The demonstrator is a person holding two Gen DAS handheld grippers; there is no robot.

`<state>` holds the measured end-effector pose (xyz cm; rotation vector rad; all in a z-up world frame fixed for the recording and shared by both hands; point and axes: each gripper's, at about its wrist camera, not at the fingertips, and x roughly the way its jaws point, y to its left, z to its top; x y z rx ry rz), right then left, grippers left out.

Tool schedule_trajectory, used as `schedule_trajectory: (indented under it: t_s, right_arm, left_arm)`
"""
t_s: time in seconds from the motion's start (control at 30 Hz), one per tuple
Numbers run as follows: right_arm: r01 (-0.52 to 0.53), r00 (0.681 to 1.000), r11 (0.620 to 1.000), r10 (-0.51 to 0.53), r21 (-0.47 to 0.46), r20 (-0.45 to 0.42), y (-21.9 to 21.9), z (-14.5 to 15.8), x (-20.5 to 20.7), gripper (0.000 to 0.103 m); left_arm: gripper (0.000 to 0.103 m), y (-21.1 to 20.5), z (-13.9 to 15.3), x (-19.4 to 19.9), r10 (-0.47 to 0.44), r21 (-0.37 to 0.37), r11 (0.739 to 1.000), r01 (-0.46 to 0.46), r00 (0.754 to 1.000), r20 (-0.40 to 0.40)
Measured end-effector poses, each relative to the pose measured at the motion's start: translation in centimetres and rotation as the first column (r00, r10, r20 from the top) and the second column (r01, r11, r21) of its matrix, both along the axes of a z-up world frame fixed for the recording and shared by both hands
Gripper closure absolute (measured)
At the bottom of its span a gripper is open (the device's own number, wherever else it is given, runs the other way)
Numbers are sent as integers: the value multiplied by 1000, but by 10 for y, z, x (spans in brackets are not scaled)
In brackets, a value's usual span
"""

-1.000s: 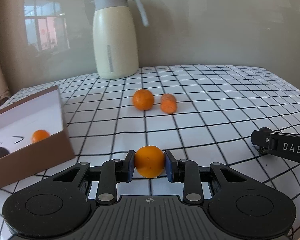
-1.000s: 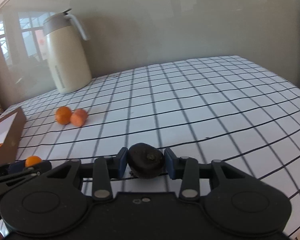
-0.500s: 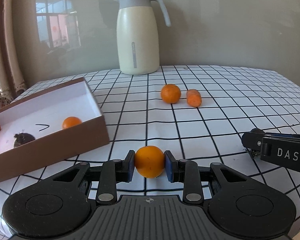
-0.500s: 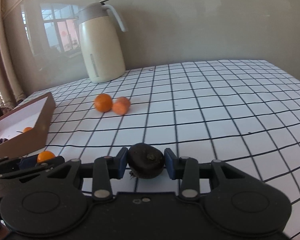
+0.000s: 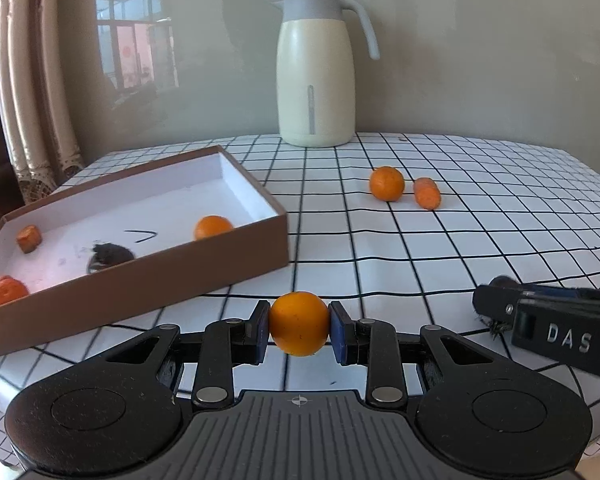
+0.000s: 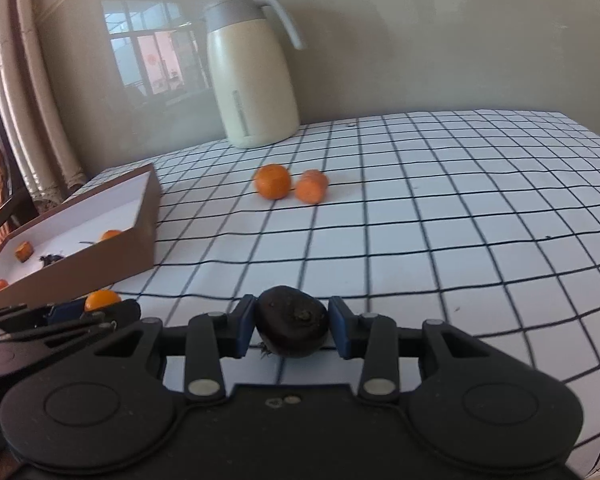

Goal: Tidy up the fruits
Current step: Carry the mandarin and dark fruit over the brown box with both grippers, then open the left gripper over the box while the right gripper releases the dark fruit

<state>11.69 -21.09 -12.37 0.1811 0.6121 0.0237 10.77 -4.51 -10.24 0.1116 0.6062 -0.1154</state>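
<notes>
My left gripper (image 5: 299,330) is shut on an orange (image 5: 299,323), held above the checked tablecloth just right of the brown box (image 5: 140,280). My right gripper (image 6: 292,328) is shut on a dark round fruit (image 6: 293,326), held to the right of the left gripper (image 6: 80,312). The box holds an orange (image 5: 213,227), a dark fruit (image 5: 108,256) and two orange pieces (image 5: 29,238). On the cloth further back lie a second orange (image 5: 387,183) and a carrot piece (image 5: 427,193).
A cream thermos jug (image 5: 315,72) stands at the back of the table against the wall. The table's edge runs along the right side. Curtains (image 5: 32,80) and a chair hang at far left.
Both grippers have swung left with their fruit still held. The brown box has come further into both views and now lies closer to the left gripper.
</notes>
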Motion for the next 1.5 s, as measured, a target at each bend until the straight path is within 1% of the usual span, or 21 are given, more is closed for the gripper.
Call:
schedule_trajectory:
  t_s: [0.3, 0.53, 0.63, 0.87, 1.0, 1.27, 1.5]
  right_arm:
    - [-88, 996, 996, 88, 4, -3, 38, 6, -6, 72]
    - [-164, 986, 987, 164, 0, 33, 73, 24, -9, 72]
    - [-195, 979, 981, 195, -7, 59, 88, 36, -10, 72]
    - [-257, 957, 966, 257, -17, 135, 121, 68, -10, 72]
    - [-288, 942, 957, 289, -31, 171, 136, 81, -6, 72]
    - [-322, 920, 945, 326, -55, 218, 154, 97, 5, 72]
    - [-321, 914, 945, 326, -59, 243, 158, 106, 14, 72]
  left_arm:
    - [72, 39, 6, -12, 53, -11, 999, -53, 998, -17]
    - [72, 75, 22, -25, 113, -25, 993, -113, 994, 5]
    - [72, 91, 31, -31, 139, -28, 990, -138, 990, 26]
    - [72, 131, 53, -40, 212, -46, 977, -209, 975, 72]
    - [72, 150, 62, -42, 247, -53, 968, -243, 964, 96]
    - [72, 173, 73, -37, 298, -62, 954, -292, 945, 133]
    - [72, 186, 81, -29, 326, -67, 945, -319, 933, 156]
